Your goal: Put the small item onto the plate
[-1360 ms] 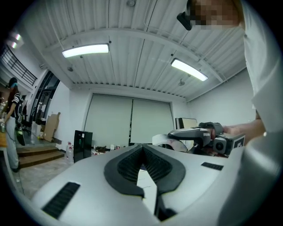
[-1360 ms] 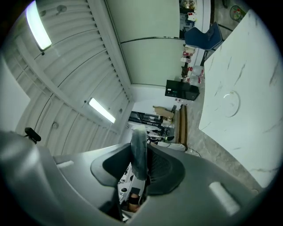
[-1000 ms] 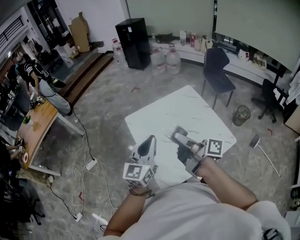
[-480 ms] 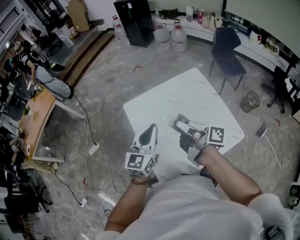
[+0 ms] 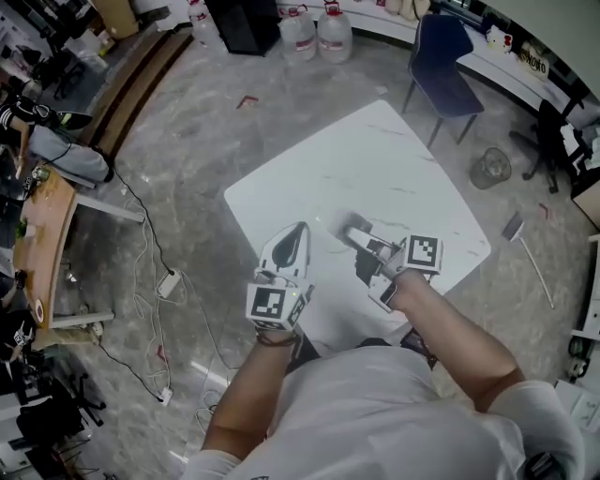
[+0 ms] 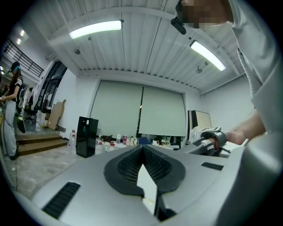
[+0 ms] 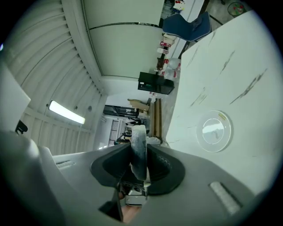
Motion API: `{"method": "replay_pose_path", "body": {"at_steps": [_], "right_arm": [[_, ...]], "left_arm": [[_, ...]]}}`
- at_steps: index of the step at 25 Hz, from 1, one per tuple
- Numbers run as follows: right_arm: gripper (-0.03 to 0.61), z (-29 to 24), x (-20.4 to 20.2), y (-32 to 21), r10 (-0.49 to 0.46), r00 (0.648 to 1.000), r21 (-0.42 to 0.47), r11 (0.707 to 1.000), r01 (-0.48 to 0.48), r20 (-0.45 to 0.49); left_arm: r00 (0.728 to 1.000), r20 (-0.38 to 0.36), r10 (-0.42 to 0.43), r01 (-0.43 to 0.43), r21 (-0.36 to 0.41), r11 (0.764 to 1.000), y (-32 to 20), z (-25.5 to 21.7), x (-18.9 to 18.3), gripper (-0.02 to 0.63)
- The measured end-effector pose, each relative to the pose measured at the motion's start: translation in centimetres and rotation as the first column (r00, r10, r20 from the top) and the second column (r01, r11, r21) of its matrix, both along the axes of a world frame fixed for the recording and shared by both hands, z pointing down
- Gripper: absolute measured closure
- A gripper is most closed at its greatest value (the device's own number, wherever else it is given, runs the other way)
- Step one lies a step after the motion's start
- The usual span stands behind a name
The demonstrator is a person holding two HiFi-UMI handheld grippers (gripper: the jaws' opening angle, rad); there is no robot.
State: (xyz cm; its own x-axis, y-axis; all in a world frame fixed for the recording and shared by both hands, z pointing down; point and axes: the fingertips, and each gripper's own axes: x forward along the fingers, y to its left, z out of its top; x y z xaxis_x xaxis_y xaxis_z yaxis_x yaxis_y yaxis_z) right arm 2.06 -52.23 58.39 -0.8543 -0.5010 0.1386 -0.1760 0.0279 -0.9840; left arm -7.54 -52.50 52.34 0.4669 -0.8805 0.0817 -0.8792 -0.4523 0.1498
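One small item pinched edge-on, lengthwise along right gripper jaws, left gripper jaws together.

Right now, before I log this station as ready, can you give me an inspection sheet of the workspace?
Surface: white table, only the plate on it.
Job's things: clear plate, empty; small item, in the right tool.
Clutter: nothing seen.
Tools: right tool shut on the small item; left tool shut, empty.
Cables: cable and power strip on the floor, left of the table.
Surroundings: blue chair, water bottles, bin, wooden desk.
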Motion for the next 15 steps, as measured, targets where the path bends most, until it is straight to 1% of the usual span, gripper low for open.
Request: {"method": "replay_pose_path", "body": {"at_steps": [3, 6, 9, 15], "right_arm": [[0.474, 4.3, -1.2, -1.7, 0.000, 1.000, -0.048, 0.999, -0.001, -0.029], [0.474, 8.9, -2.1, -3.0, -0.009, 0.998, -0.087, 0.996, 0.005, -0.055], [0.475, 13.0, -2.5, -4.1, -0.013, 0.995, -0.135, 0.991, 0.000, -0.097], [0.474, 20.0, -3.3, -5.5, -0.045, 0.980, -0.215, 0.977, 0.002, -0.194]], "left_arm": [[1.000, 0.001, 0.015, -0.015, -0.014, 1.000, -2.0, 2.3, -0.6, 0.607], [1.000, -0.011, 0.027, -0.027, -0.054, 0.998, -3.2, 4.9, -0.6, 0.607], [0.999, -0.036, 0.025, -0.028, -0.087, 0.996, -4.2, 7.1, -0.8, 0.607], [0.999, -0.047, 0.006, -0.012, -0.130, 0.991, -5.6, 11.2, -1.2, 0.607]]}}
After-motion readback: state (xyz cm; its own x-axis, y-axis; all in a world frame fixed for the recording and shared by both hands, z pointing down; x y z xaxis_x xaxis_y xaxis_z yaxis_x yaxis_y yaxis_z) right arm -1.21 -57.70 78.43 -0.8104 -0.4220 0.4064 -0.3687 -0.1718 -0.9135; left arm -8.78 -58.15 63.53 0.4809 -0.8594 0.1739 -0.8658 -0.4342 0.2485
